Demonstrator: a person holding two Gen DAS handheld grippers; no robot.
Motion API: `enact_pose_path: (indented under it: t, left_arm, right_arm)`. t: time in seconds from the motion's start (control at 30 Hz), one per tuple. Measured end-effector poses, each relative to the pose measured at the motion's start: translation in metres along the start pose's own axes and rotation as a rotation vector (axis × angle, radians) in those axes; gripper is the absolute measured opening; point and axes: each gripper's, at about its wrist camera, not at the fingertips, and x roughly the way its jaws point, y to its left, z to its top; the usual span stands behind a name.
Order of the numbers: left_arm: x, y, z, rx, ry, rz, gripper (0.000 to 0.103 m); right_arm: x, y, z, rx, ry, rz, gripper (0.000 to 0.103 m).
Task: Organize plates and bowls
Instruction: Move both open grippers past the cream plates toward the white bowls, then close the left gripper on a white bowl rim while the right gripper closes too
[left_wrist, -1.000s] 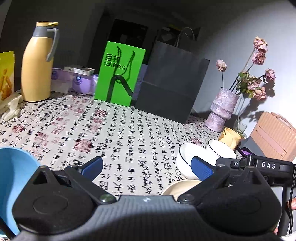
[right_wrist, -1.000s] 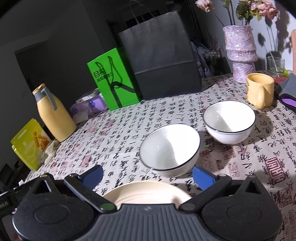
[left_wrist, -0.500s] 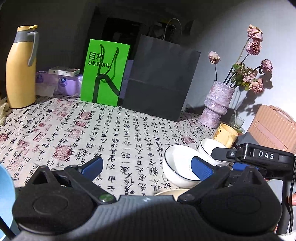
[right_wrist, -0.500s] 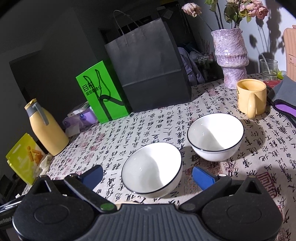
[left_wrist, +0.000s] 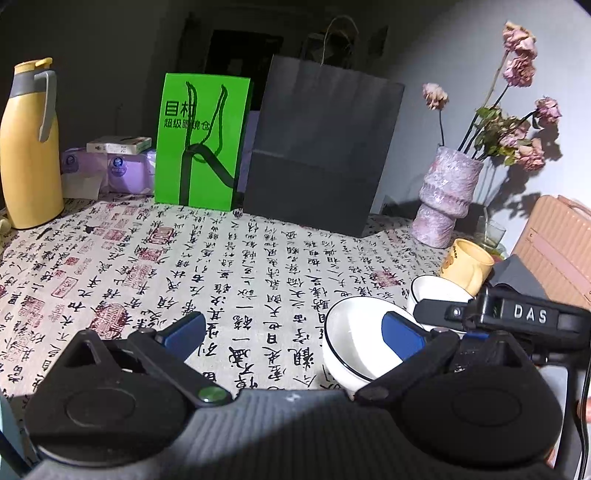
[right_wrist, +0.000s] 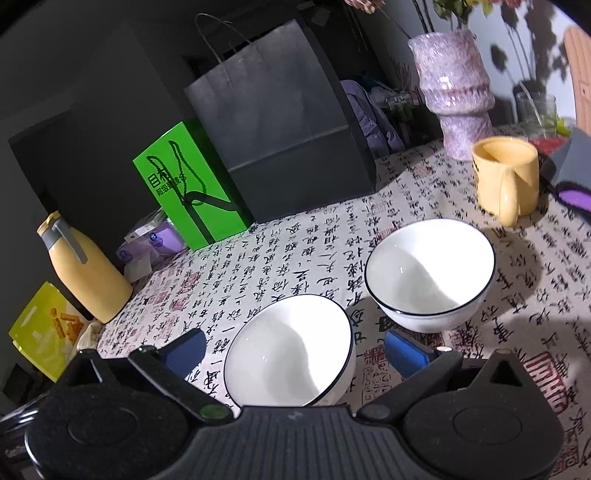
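Right tongs (right_wrist: 293, 349): I've got them spread wide, the near bowl (right_wrist: 290, 350) sitting between the pads, untouched.
Left tongs (left_wrist: 293, 332): wide too, empty over the counter (left_wrist: 221, 258).
Bowls: white, thin dark rims; far bowl (right_wrist: 430, 273) just beside the near one.
Around: yellow mug (right_wrist: 506, 179), black bag (right_wrist: 280, 122) behind.

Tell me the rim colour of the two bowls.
White bowls with thin black rims; the right wrist view shows it best.
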Motion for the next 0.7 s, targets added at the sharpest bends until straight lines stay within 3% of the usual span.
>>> enact_pose_path:
  t: [0.43,0.53,0.7]
  left_arm:
    - [0.043,-0.006,0.009,-0.010,0.071,0.037,0.103]
    - [0.053,-0.007,0.010,-0.010,0.089,0.040,0.103]
    - [0.069,-0.010,0.009,-0.008,0.119,0.063,0.102]
  right_arm:
    - [0.021,-0.027,-0.006,0.055,0.009,-0.047,0.102]
    - [0.025,-0.027,-0.008,0.049,0.017,-0.049,0.094]
    - [0.033,-0.027,-0.011,0.027,0.030,-0.064,0.090]
